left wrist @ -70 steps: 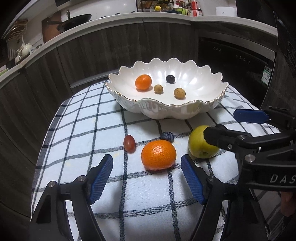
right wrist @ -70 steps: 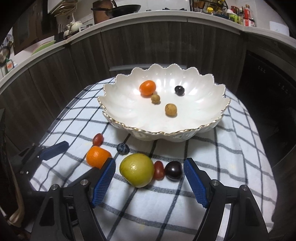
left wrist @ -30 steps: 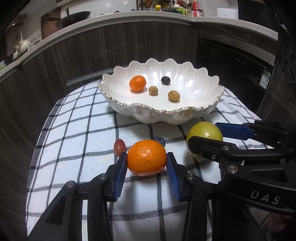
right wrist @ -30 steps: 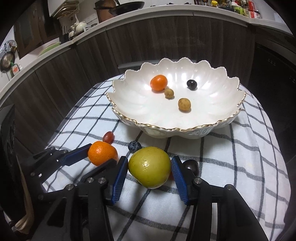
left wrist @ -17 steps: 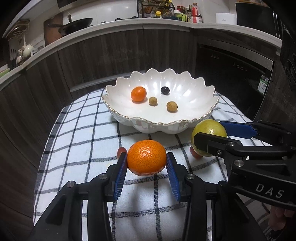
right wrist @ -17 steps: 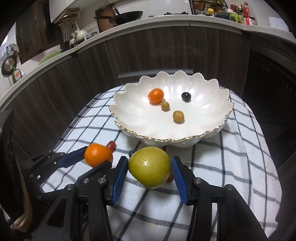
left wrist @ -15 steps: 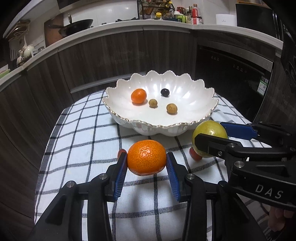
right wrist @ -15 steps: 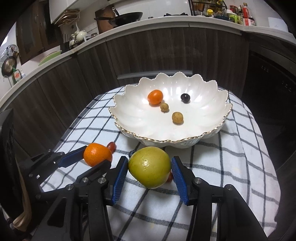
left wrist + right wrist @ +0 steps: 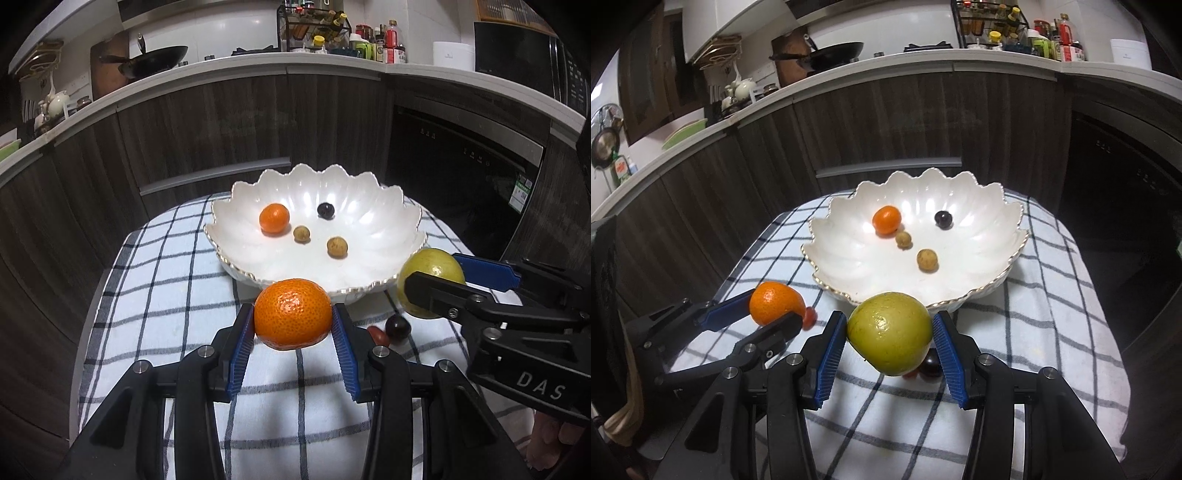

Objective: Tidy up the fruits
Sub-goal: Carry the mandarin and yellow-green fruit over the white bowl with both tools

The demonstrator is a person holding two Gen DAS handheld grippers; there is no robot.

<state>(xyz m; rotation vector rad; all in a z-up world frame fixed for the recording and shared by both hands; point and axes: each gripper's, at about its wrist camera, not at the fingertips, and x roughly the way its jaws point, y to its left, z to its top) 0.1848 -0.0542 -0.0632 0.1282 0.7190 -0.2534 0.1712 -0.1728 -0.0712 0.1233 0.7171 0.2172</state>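
My left gripper [image 9: 293,325] is shut on a large orange mandarin [image 9: 293,318] and holds it above the cloth, just in front of the white scalloped bowl [image 9: 399,225]. My right gripper [image 9: 890,343] is shut on a yellow-green fruit [image 9: 890,338], also lifted near the bowl's [image 9: 1004,229] front rim. The bowl holds a small mandarin [image 9: 274,218], a dark grape [image 9: 325,210] and two small brown fruits [image 9: 337,247]. A dark plum [image 9: 397,327] and a red fruit [image 9: 377,335] lie on the cloth below.
The checked cloth [image 9: 159,288] covers a small table with edges close on all sides. Dark kitchen cabinets [image 9: 221,122] and an oven [image 9: 461,162] stand behind. A small red fruit [image 9: 809,316] lies on the cloth by the left gripper.
Both grippers closed on their fruits, the mandarin and the yellow-green fruit, and have lifted them off the cloth and up toward the bowl's front rim.
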